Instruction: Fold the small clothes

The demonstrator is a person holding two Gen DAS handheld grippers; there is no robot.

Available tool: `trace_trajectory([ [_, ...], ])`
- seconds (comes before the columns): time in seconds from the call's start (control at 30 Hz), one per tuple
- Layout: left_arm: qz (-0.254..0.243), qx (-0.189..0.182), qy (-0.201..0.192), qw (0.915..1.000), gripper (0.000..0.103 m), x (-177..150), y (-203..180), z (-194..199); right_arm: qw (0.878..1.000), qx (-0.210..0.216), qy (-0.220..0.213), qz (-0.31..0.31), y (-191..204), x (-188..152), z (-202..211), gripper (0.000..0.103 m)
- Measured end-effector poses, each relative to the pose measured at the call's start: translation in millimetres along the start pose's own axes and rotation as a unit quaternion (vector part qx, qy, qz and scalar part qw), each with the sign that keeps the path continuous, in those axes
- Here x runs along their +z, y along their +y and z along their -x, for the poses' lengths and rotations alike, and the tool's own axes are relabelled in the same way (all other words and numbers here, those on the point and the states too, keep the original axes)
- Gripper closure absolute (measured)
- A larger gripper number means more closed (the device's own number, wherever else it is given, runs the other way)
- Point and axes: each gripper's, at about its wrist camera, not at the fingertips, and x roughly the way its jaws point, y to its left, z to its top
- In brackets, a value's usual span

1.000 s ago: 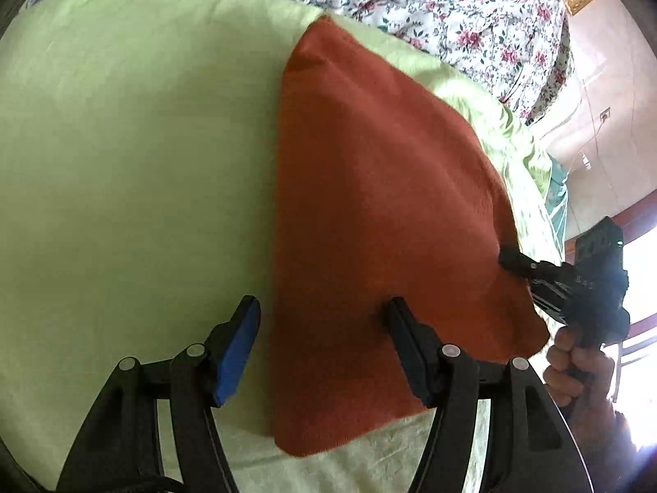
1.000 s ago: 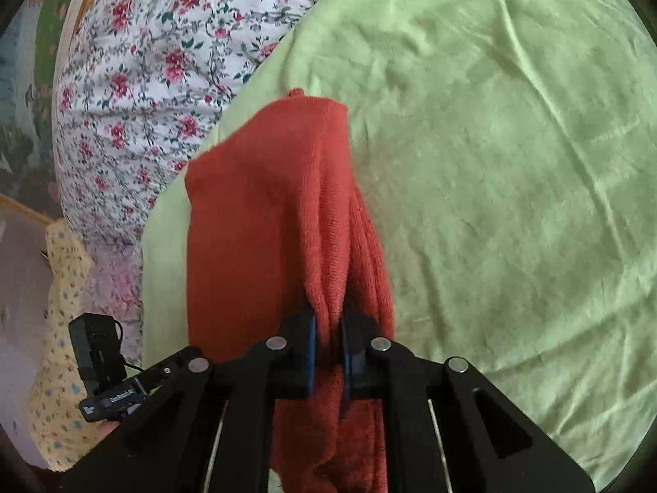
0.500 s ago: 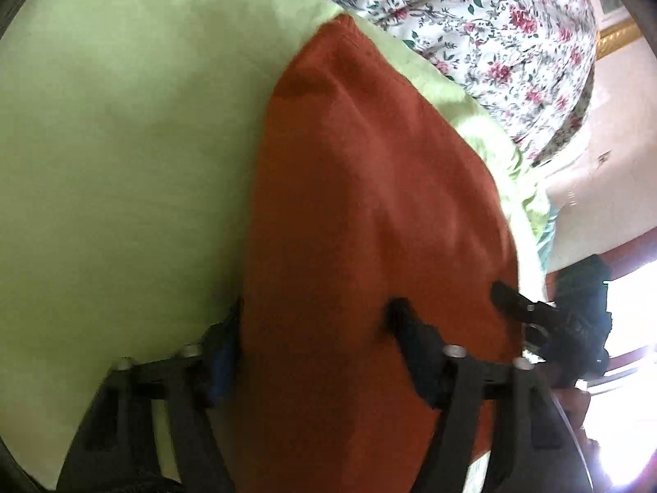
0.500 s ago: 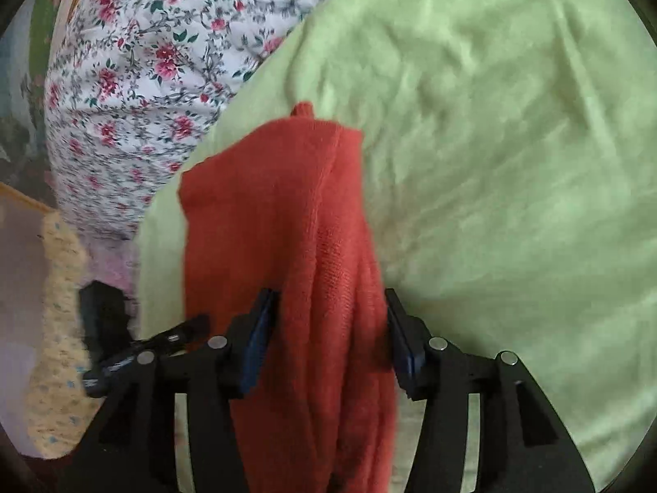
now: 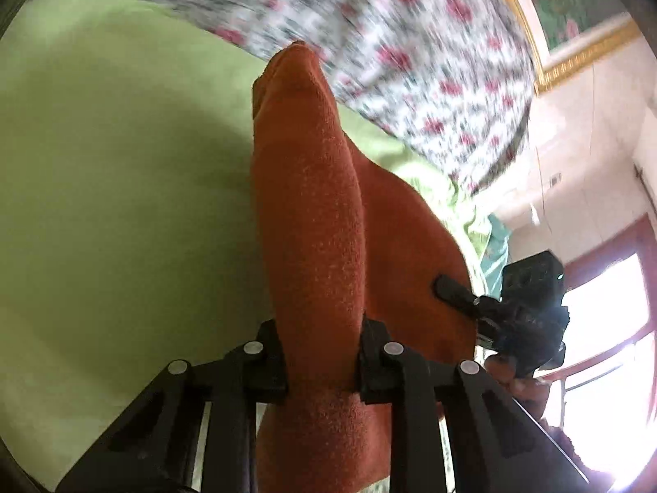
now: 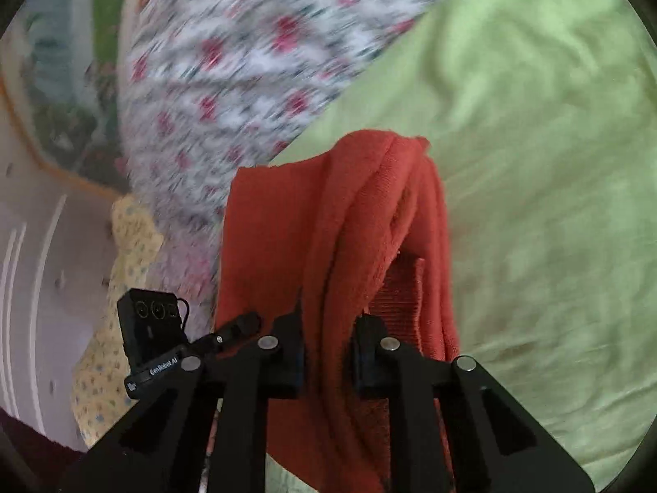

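A small rust-red knit garment point(image 5: 312, 226) hangs bunched and lifted over the light green bed sheet point(image 5: 123, 205). My left gripper point(image 5: 322, 363) is shut on the garment's near edge, cloth pinched between its jaws. In the right wrist view the same red garment point(image 6: 349, 226) hangs in folds, and my right gripper point(image 6: 328, 355) is shut on another bunch of it. The right gripper also shows at the garment's right edge in the left wrist view point(image 5: 455, 291). The left gripper shows at lower left of the right wrist view point(image 6: 230, 330).
A floral quilt point(image 5: 410, 53) lies along the far side of the bed. A yellow patterned cloth point(image 6: 119, 287) lies beside it. A bright window point(image 5: 607, 328) and a wall stand at the right. The green sheet point(image 6: 534, 164) spreads wide to the right.
Both grippers, open around the cloth half a second ago, have closed on the red garment and lifted it off the sheet. Both views tilted up with motion blur.
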Motion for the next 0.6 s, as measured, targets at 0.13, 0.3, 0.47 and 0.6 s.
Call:
trace_trajectory([
  [0.13,0.022,0.035,-0.015,0.9990,0.082,-12.2,34.7,37.9,0.999,0.013,0.039,0.010,20.2,-15.0,-43.5,0.086],
  [0.3,0.061,0.061,-0.037,0.9956,0.082,-34.9,80.7,83.1,0.995,0.022,0.097,0.023,40.3,-37.2,-103.6,0.086],
  [0.47,0.098,0.076,-0.046,0.9912,0.080,-56.0,119.6,96.8,0.992,0.013,0.123,0.039,49.4,-49.8,-138.7,0.086],
  [0.6,0.105,0.108,-0.037,0.9878,0.072,-60.5,128.0,87.5,0.988,-0.030,0.141,0.057,41.4,-51.9,-151.5,0.073],
])
